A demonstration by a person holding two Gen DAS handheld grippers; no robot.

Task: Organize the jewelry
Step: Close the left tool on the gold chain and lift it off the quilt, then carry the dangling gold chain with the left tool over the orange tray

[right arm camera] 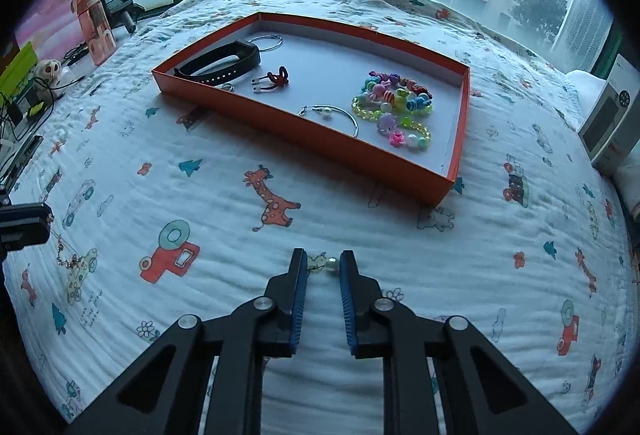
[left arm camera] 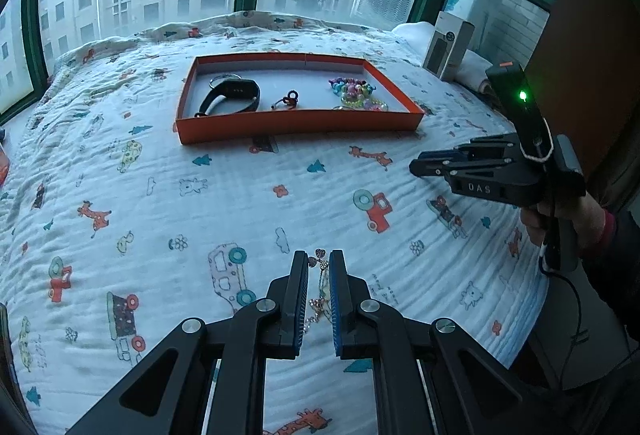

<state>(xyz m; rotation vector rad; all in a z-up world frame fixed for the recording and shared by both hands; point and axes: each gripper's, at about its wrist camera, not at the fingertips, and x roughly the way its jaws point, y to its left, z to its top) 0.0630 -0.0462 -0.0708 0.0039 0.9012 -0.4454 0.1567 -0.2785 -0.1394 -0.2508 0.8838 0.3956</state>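
My left gripper point(left arm camera: 319, 264) is clamped on a sparkly chain point(left arm camera: 316, 301), and my right gripper point(right arm camera: 324, 264) pinches a pearl earring point(right arm camera: 330, 264) down on the near blanket point(right arm camera: 360, 235). Next I should lift both and carry them to the far orange tray point(right arm camera: 304, 145).

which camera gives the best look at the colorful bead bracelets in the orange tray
The right wrist view. There the colorful bead bracelets lie closer, seen from above at the right end of the orange tray, with single beads distinguishable. In the left wrist view they are farther off, smaller, and partly hidden behind the tray's front wall.
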